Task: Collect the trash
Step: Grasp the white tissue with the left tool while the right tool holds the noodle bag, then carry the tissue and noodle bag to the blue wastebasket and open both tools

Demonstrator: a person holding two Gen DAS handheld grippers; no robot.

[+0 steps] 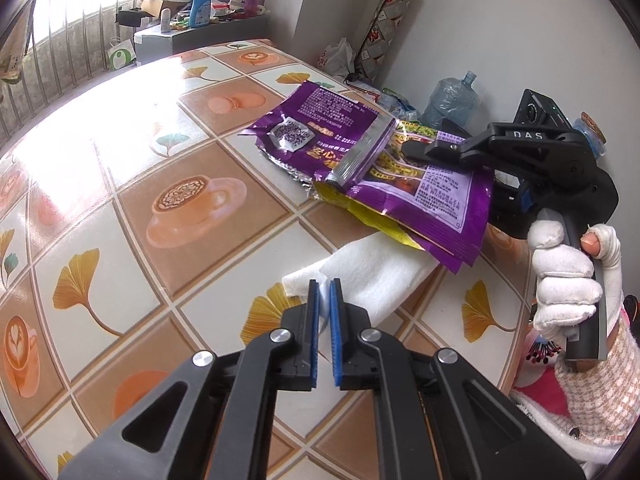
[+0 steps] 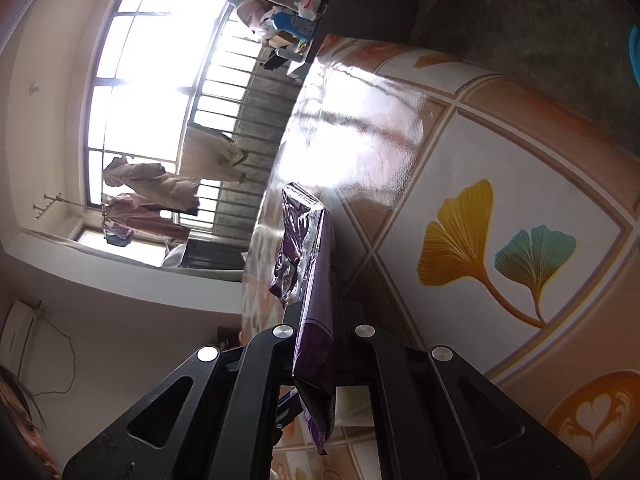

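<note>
Bench (image 1: 208,160) is covered with a glossy tiled-pattern cloth: coffee cups, ginkgo leaves, macarons. Strong window glare is seen on its far side. A grey cabinet (image 1: 200,38) behind it is loaded with clutter, including a blue detergent bottle (image 1: 201,7) and a purple cup (image 1: 251,0). A large water jug (image 1: 454,98) is seen on the floor by the white wall, near a white plastic bag (image 1: 338,58). A barred window (image 2: 160,80) with hanging clothes (image 2: 152,188) is visible in the right wrist view.
</note>
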